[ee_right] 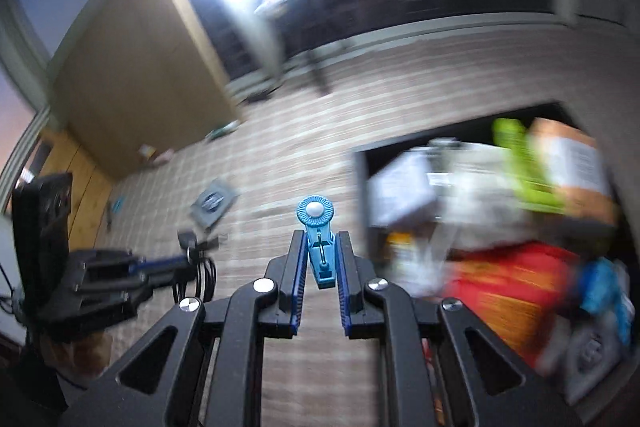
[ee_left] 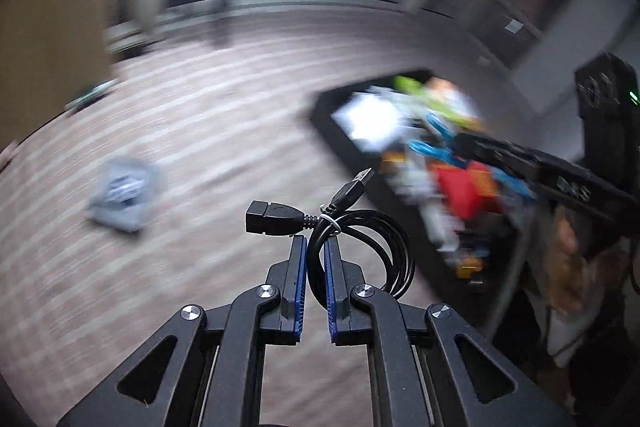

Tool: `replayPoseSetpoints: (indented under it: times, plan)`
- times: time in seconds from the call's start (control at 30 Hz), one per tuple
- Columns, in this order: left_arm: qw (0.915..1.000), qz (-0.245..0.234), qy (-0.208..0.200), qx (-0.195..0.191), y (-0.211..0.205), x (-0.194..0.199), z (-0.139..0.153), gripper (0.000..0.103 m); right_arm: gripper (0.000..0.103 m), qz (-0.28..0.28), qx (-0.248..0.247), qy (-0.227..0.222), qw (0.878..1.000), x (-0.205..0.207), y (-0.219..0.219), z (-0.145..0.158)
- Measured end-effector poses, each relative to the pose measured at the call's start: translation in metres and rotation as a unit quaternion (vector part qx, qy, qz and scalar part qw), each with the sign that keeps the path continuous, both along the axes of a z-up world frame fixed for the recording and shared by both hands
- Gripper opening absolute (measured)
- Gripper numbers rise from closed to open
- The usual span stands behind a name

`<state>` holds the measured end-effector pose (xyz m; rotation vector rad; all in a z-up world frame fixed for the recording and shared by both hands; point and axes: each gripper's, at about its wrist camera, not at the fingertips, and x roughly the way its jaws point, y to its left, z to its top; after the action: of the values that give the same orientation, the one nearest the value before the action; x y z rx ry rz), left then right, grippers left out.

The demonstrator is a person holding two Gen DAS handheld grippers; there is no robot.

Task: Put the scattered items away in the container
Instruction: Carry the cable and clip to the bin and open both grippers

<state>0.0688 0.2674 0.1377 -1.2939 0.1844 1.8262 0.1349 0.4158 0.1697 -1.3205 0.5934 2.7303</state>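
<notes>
The woven, pale-striped mat (ee_left: 224,115) formed the largest thing in view, its texture a repeating grid of grey-brown bands, smeared by blur. On it lay the black rectangular container (ee_left: 340,147), straight-walled and already heaped with goods: a white flat packet (ee_left: 370,123), a lime-green wrapper (ee_right: 520,163), an orange-brown carton (ee_right: 568,163) with a white printed label too blurred to read, and a red-and-orange glossy packet (ee_right: 516,279). Left of the container, well apart from it, a flat grey pouch (ee_left: 122,193) rested on the mat; its dark print could not be read.

The left hand-held gripper (ee_left: 316,247), black with ribbed blue pads, was closed almost fully on a coiled black USB extension cable (ee_left: 360,239), rubbery and glossy, bound by a thin tie, its boxy socket and metal plug sticking out above the fingers, in the air just left of the container.

The right hand-held gripper (ee_right: 322,255) was clamped on a small blue plastic clip (ee_right: 320,247), wedge-shaped with a ridged round head and a pale dome, also held in the air left of the container.
</notes>
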Motion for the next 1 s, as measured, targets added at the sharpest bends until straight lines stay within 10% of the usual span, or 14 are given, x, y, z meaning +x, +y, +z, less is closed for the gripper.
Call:
replayPoseSetpoints:
  times: [0.4, 0.53, 0.63, 1.0]
  plan:
    - [0.9808, -0.194, 0.006, -0.014, 0.128, 0.122, -0.006, 0.008, 0.014, -0.189, 0.041, -0.008, 0.981, 0.098, 0.136, 0.012]
    - [0.9820, -0.185, 0.011, -0.039, 0.145, 0.127, -0.018, 0.037, 0.014, -0.212, 0.054, -0.014, 0.976, 0.101, 0.156, 0.008]
    - [0.9842, -0.174, 0.012, -0.029, 0.141, 0.124, -0.015, 0.037, 0.028, -0.223, 0.064, -0.028, 0.972, 0.099, 0.165, 0.006]
    - [0.9964, -0.081, 0.018, -0.019, 0.082, 0.065, -0.009, 0.037, 0.029, -0.164, 0.065, -0.016, 0.984, 0.064, 0.127, 0.013]
